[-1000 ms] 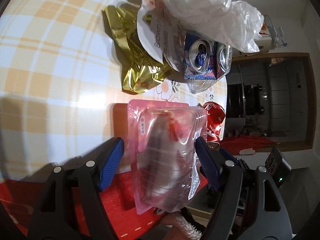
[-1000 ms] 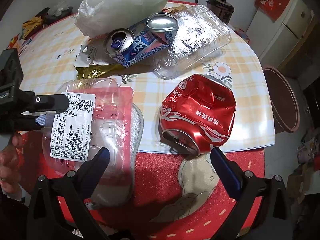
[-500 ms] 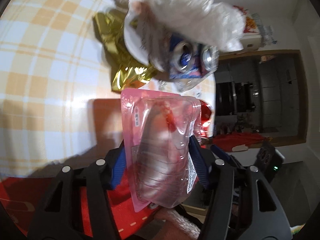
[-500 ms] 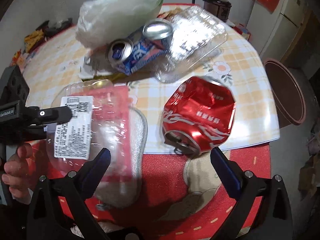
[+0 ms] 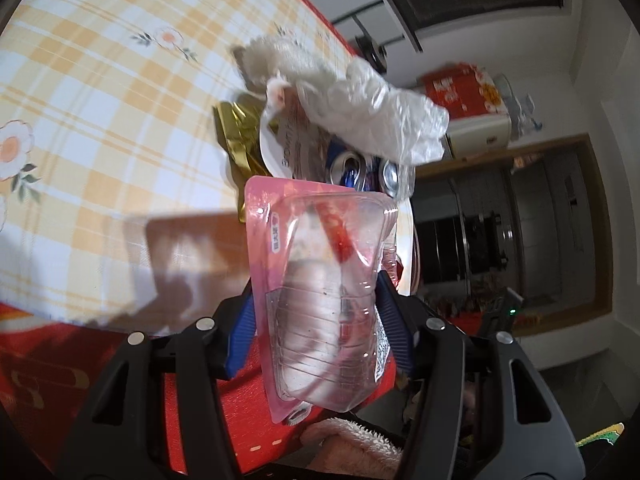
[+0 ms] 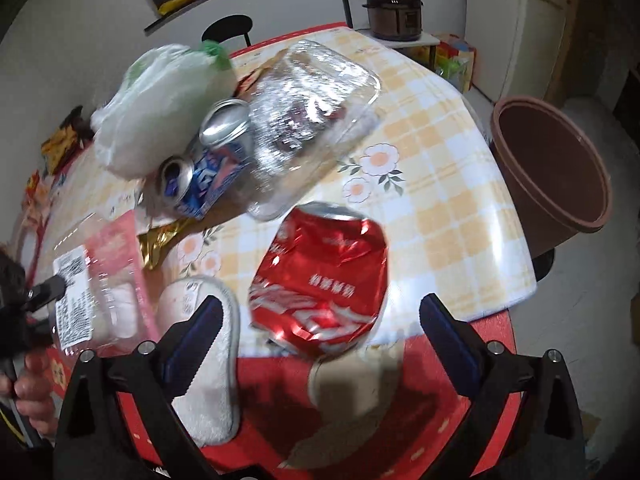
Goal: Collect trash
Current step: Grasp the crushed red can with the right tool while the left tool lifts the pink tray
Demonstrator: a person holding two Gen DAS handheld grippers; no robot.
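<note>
My left gripper is shut on a pink-backed clear plastic blister pack and holds it lifted off the table; the pack also shows at the left of the right wrist view. My right gripper is open, its fingers either side of a crushed red cola can at the table's near edge. Behind lie a blue crushed can, a second can, a clear plastic tray, a white plastic bag and gold foil.
A brown round bin stands on the floor right of the table. A white fuzzy slipper lies by my right gripper's left finger. The checked tablecloth stretches to the left. A chair and a cooker stand beyond.
My left gripper closed on the blister pack and lifted it off the table. My right gripper moved forward around the red can and stayed open.
</note>
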